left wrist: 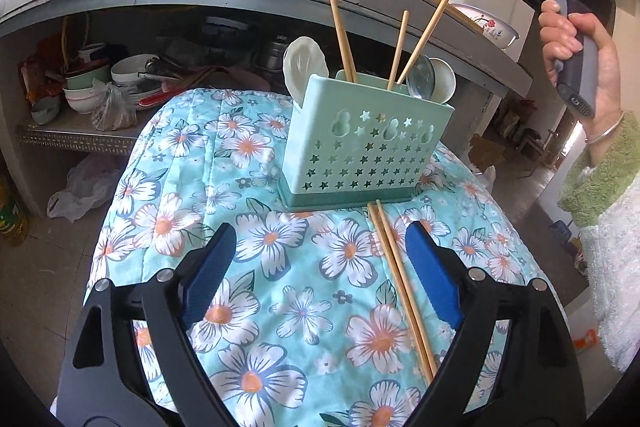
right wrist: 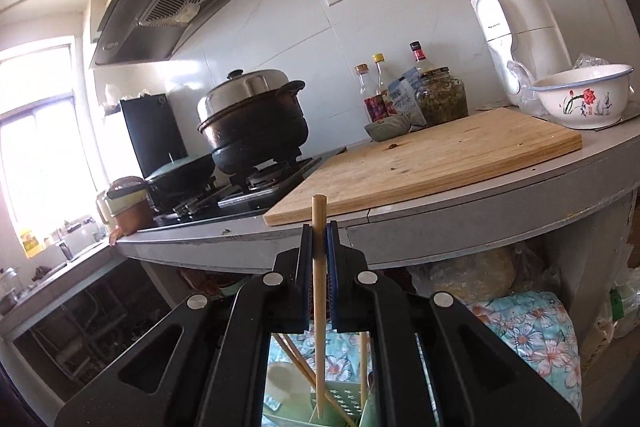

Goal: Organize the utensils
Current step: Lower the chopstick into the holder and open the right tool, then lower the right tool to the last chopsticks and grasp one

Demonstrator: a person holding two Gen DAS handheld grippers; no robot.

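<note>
Left tongs (left wrist: 316, 275) spread beside chopsticks (left wrist: 400, 283); right tongs (right wrist: 319, 247) pinch chopstick (right wrist: 319, 307) above holder (left wrist: 360, 147).

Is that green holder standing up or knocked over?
Upright: the green holder sits flat on the flowered cloth, opening upward, with chopsticks and spoons sticking out of its top.

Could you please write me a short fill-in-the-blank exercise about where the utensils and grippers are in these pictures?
1. The right gripper is shut on a single ____.
2. Two chopsticks lie on the floral ____, in front of the holder.
3. The left gripper is ____ and holds nothing.
4. The colour of the holder is ____.

Missing words: chopstick; cloth; open; green
</note>
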